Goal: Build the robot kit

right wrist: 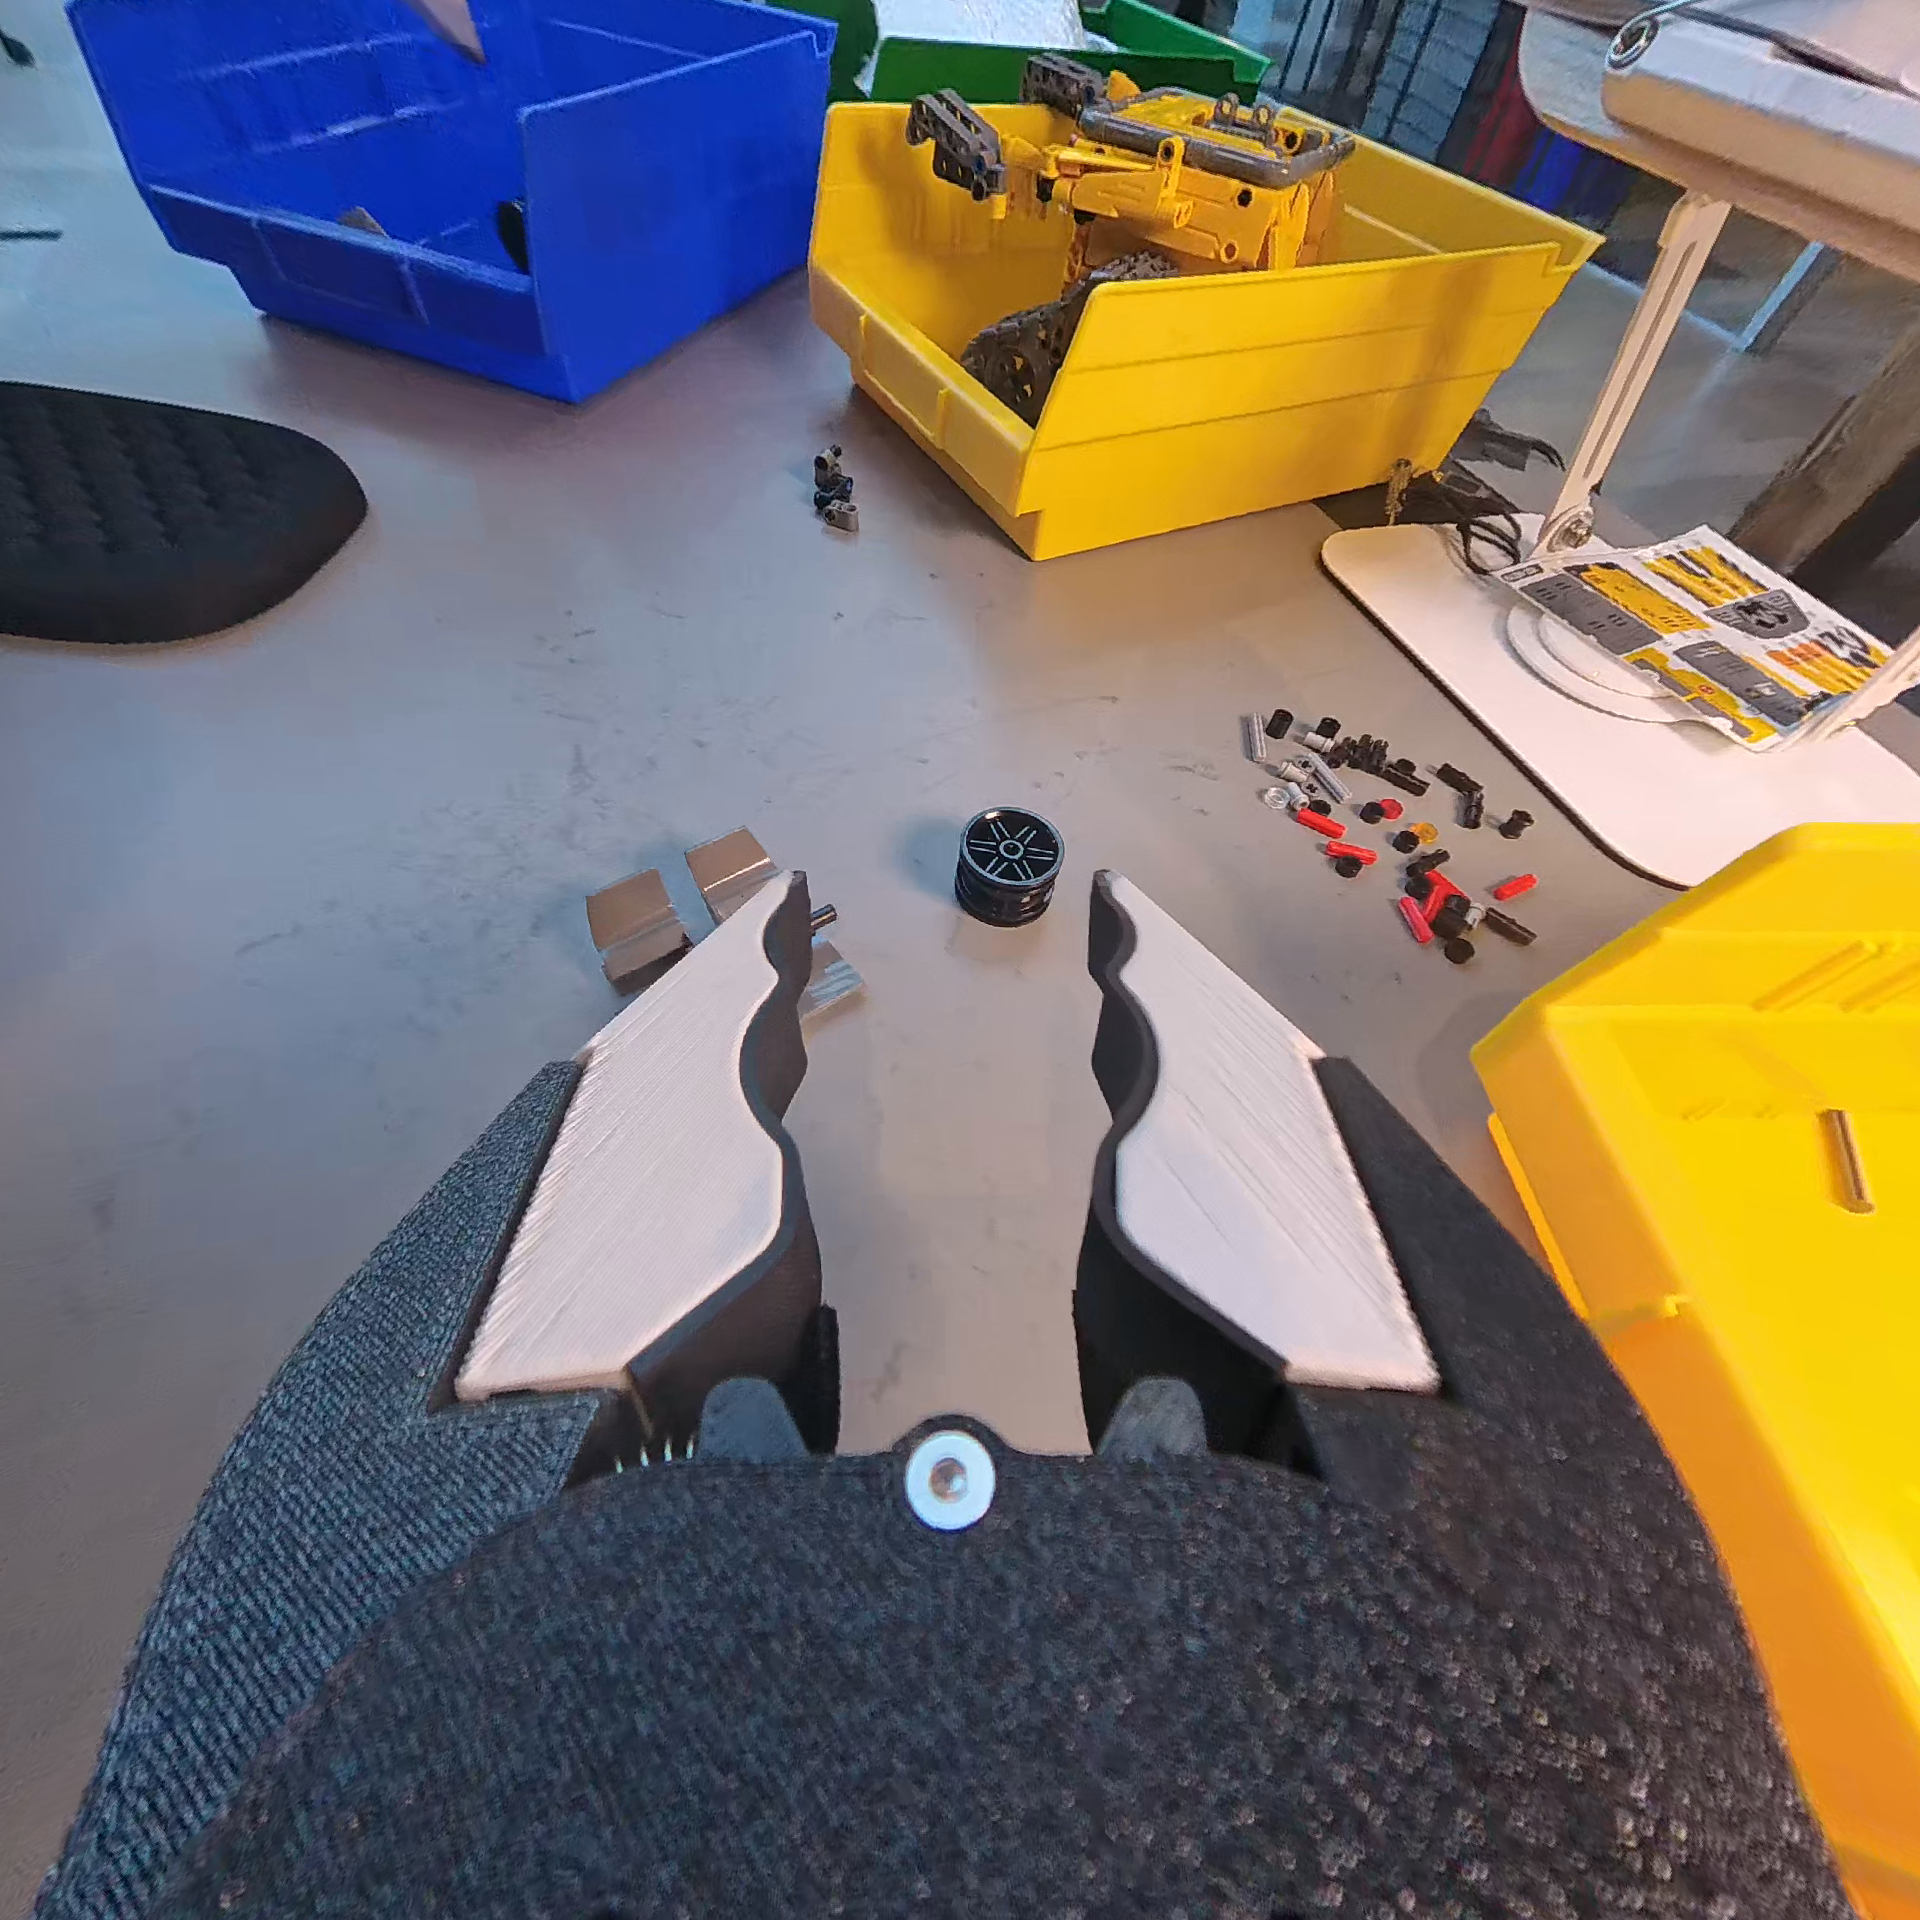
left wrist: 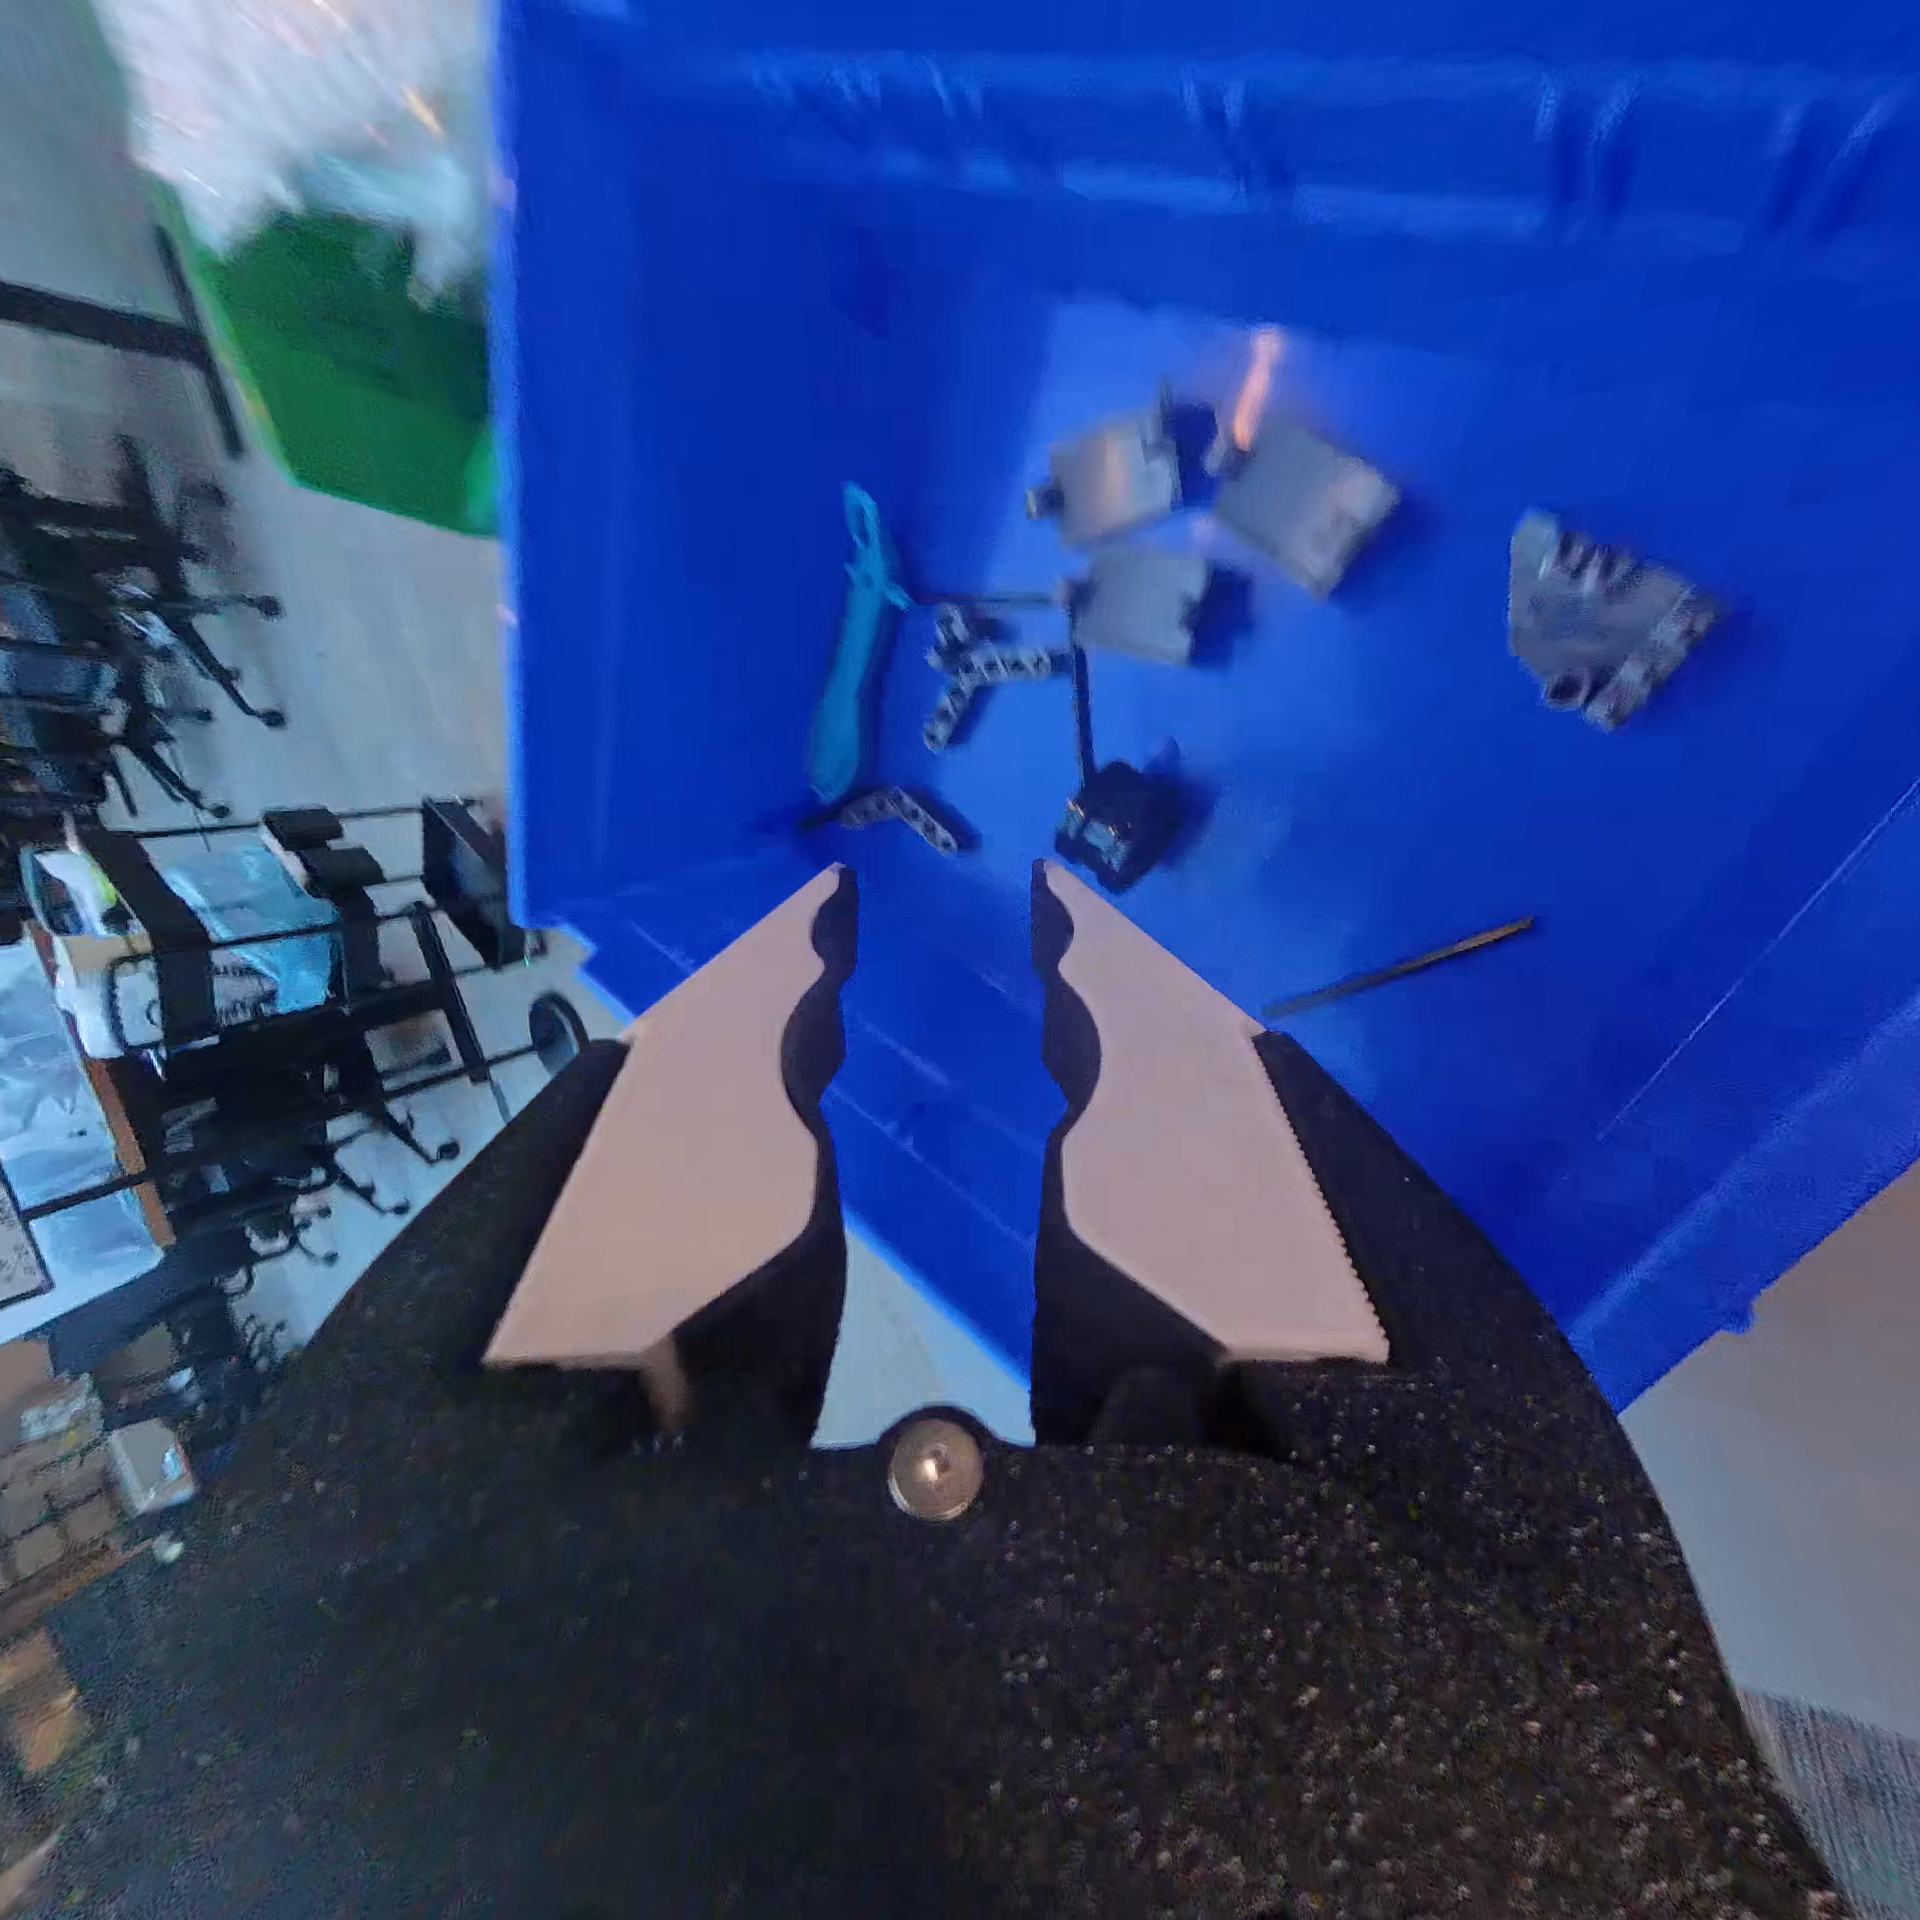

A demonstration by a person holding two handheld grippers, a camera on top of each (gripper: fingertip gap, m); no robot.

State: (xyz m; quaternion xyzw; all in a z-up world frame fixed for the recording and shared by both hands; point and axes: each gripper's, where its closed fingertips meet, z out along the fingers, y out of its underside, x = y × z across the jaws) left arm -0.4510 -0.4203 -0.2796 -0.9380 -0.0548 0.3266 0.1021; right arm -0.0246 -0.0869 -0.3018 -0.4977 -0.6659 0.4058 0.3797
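While the left gripper [left wrist: 943, 883] gapes empty over the blue bin [left wrist: 665, 436], the right gripper [right wrist: 948, 896] spreads wide just behind a wheel [right wrist: 1009, 865] on the tabletop [right wrist: 436, 748].

We see wheel [right wrist: 1009, 865] just ahead on table [right wrist: 416, 779]; pin pile [right wrist: 1392, 831] right, panels [right wrist: 675, 904] left (bins behind).
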